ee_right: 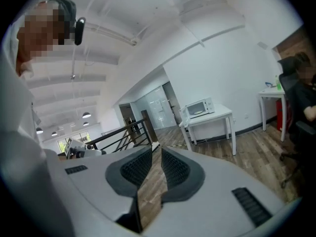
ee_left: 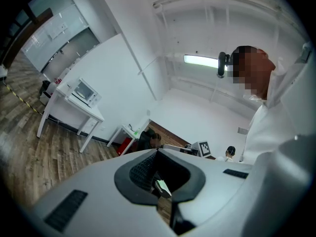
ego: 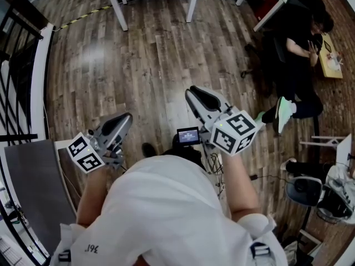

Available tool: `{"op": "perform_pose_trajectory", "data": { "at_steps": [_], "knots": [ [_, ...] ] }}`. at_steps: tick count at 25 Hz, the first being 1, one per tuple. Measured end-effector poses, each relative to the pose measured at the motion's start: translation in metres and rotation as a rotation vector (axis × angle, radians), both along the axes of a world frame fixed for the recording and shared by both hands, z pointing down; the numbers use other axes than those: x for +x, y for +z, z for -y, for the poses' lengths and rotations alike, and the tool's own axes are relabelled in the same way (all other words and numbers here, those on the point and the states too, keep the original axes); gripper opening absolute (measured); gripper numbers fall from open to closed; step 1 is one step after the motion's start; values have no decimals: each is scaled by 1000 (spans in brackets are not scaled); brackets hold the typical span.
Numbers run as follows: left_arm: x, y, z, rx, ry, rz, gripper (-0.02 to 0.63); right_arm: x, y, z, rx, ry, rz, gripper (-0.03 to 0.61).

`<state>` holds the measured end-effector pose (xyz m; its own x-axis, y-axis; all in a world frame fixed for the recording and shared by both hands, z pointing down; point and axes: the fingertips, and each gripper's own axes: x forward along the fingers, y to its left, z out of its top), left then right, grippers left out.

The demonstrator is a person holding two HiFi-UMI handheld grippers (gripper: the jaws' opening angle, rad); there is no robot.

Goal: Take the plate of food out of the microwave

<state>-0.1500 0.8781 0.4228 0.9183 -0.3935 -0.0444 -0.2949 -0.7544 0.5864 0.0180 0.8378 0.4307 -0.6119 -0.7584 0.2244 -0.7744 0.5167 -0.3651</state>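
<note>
The floor [ego: 150,54] is brown wood in streaked planks, crossed by a yellow-and-black striped tape [ego: 83,16]. The left gripper [ego: 126,117] and the right gripper [ego: 192,91] are pale grey with black ribbed pads [ee_right: 136,168] — each cube [ego: 236,132] bears black squares on white. The shirt [ego: 166,215] is white. The microwave [ee_right: 200,107] and its table [ee_right: 212,116] are white, the railing [ego: 16,49] black. A seated person [ego: 297,65] wears black — with mint-green shoes [ego: 284,111].

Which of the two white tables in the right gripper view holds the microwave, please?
The middle table, with the microwave on top; the other table, at the right edge beside a seated person, has none.
</note>
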Motion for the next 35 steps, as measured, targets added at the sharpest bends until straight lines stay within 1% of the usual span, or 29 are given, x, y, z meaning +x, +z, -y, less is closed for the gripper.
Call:
{"op": "perform_pose_trajectory", "data": {
  "at_steps": [2, 5, 9, 12, 13, 17, 19, 22, 28, 35],
  "knots": [
    [2, -1, 0, -12, 12, -14, 6, 4, 2, 1, -15, 11, 42, 60],
    [2, -2, -6, -27, 27, -27, 6, 5, 7, -2, -30, 15, 61, 58],
    [-13, -5, -20, -54, 34, -61, 6, -10, 6, -5, -27, 1, 88, 58],
    [-22, -7, -24, -52, 20, -73, 6, -17, 3, -1, -29, -3, 112, 58],
    [-25, -5, -25, -43, 8, -64, 6, -18, 3, 0, -32, 0, 114, 58],
    [-38, 8, -25, -5, -73, 18, 6, -18, 8, 1, -46, 32, 102, 58],
    [-40, 10, -23, -12, -107, 16, 8, -13, 9, 1, -51, 48, 105, 58],
    [-35, 13, -22, -17, -125, 2, 8, -5, 11, 0, -56, 64, 107, 58],
    [-15, 15, -19, -19, -102, 2, 8, 7, 16, -5, -65, 79, 97, 58],
    [30, 20, -7, -23, -79, 26, 8, 45, 21, -1, -70, 88, 89, 58]
  ]
}}
